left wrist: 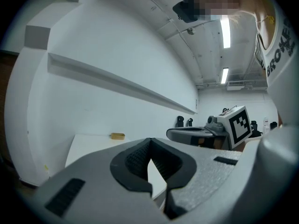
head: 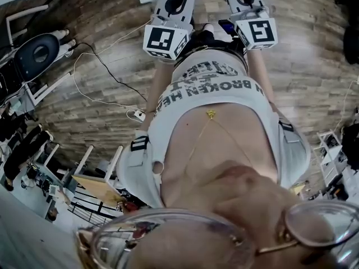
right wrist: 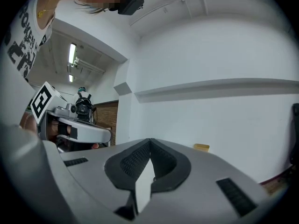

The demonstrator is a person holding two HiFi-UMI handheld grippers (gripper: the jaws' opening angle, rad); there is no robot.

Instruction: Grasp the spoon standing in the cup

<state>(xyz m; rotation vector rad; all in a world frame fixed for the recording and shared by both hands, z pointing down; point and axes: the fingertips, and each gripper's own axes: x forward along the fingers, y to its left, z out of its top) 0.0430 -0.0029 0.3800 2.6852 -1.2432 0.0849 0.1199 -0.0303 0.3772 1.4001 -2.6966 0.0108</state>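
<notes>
Floor side, left: wood floor (head: 106, 102) with a loose white cable (head: 94, 60) trailing across it.

Ahead, far left: white wall (left wrist: 93, 45) carrying a long ledge (left wrist: 117, 82). White table (left wrist: 88, 146) butts against the wall. Open tabletop runs from the wall back to the table's near edge, where both grippers point, side by side and apart. Small yellow object (left wrist: 117, 136) lies at the wall, well ahead of the tips.

Left gripper (left wrist: 150, 141): jaws together, tips meeting, nothing between the pads; only tabletop shows through the slot below the tips.

Right gripper (right wrist: 149, 143): the same, fully closed, empty.

Spoon and cup: position cannot be told from these views.
</notes>
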